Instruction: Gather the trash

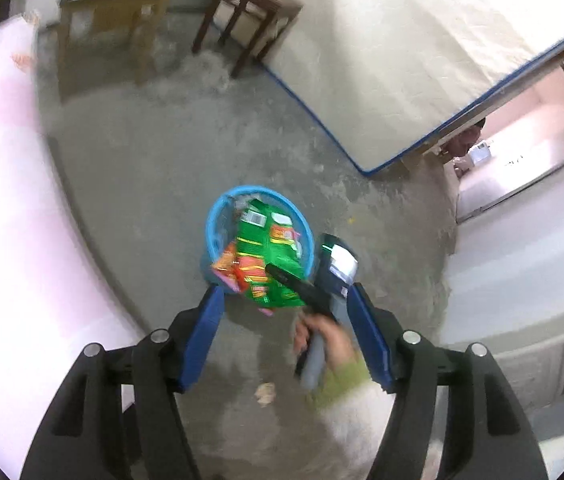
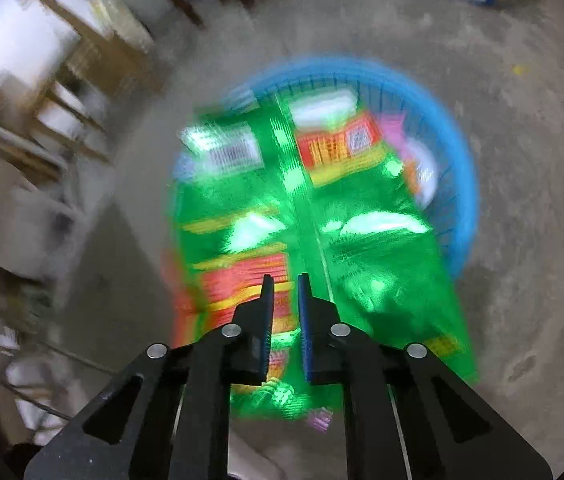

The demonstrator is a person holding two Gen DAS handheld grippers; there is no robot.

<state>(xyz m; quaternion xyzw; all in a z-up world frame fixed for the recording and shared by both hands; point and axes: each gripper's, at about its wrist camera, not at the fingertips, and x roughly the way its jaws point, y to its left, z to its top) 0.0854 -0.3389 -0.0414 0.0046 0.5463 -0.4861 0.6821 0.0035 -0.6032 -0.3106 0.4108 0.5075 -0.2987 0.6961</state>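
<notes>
Though blurred beyond reading, green wrapper printed red and yellow, blue basket

Green-and-orange snack wrapper sticking out over round blue basket's rim.

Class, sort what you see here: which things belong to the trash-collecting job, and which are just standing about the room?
Part of the job:
- blue basket
- green snack wrapper
- crumpled scrap on the floor
- right gripper
- left gripper

Just about:
- dark wooden stool
- chair
- mattress
</notes>
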